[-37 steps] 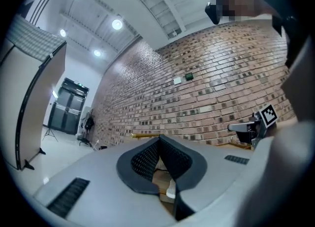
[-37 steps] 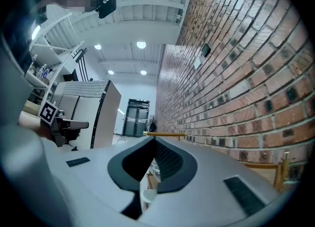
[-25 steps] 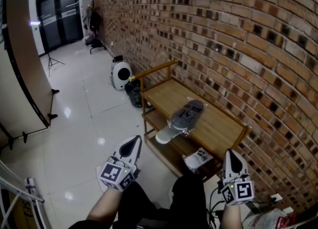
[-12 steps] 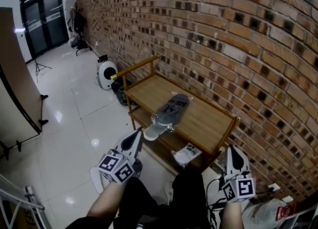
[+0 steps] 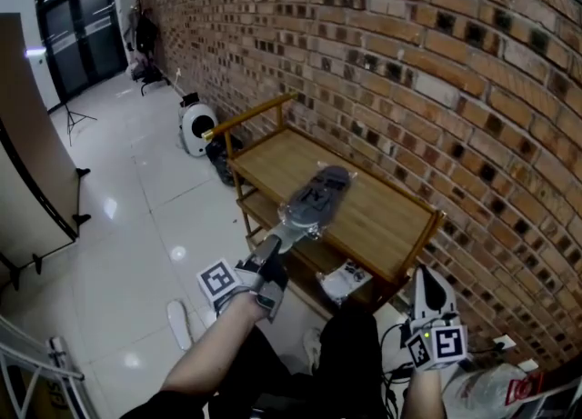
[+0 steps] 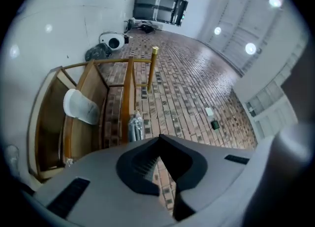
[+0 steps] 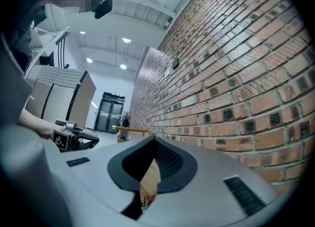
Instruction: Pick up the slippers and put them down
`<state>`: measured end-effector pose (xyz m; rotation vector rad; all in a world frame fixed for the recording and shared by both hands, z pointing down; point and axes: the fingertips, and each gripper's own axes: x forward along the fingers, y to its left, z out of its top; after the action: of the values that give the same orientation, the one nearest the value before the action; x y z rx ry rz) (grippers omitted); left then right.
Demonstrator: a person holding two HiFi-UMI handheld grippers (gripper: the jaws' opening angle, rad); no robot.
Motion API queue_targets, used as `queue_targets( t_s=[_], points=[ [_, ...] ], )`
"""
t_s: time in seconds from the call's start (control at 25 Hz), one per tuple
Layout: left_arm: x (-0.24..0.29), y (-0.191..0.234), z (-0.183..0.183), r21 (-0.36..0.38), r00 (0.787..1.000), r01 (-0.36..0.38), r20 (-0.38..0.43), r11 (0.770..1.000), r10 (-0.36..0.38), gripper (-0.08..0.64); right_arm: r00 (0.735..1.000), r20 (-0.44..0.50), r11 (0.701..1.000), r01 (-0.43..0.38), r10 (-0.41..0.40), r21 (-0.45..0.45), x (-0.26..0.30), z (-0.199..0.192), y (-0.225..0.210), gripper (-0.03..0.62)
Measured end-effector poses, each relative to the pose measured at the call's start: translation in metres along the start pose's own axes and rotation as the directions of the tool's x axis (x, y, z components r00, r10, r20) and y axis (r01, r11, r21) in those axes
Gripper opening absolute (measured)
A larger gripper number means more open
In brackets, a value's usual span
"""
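- Approach step: slipper (image 5: 316, 201) on bench (image 5: 386, 226), toe overhanging edge.
- Left gripper (image 5: 271, 248) beside toe, jaws together, empty; must open to grab.
- Right gripper (image 5: 426, 277) well off, jaws together, empty.

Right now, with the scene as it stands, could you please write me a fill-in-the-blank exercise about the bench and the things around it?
1. The grey slipper lies on the ____ shelf of the wooden bench.
2. The wall behind the bench is built of ____.
3. The white round appliance stands on the ____, beyond the far end of the bench.
4. The gripper nearer to the grey slipper is the person's ____ one.

Missing words: top; brick; floor; left
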<state>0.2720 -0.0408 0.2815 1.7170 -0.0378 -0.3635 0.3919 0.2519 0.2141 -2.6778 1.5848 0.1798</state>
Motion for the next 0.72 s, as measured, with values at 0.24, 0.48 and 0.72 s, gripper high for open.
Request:
queue_targets(
  t_s=[0.24, 0.48, 0.72],
  points=[
    [0.021, 0.015, 0.011, 0.133, 0.997, -0.036, 0.067, 0.990, 0.028, 0.148, 1.000, -0.016, 1.000, 0.002, -0.002, 0.001, 0.006, -0.007, -0.003, 0.003],
    [0.052, 0.036, 0.004, 0.151, 0.993, -0.121, 0.031, 0.981, 0.118, 0.275, 0.999, -0.045, 1.000, 0.016, -0.015, 0.009, 0.010, -0.019, -0.011, 0.003],
    [0.081, 0.048, 0.001, 0.118, 0.991, -0.137, 0.008, 0.984, 0.137, 0.275, 0.998, -0.065, 1.000, 0.025, -0.025, 0.002, 0.012, -0.027, -0.015, 0.003]
  ],
)
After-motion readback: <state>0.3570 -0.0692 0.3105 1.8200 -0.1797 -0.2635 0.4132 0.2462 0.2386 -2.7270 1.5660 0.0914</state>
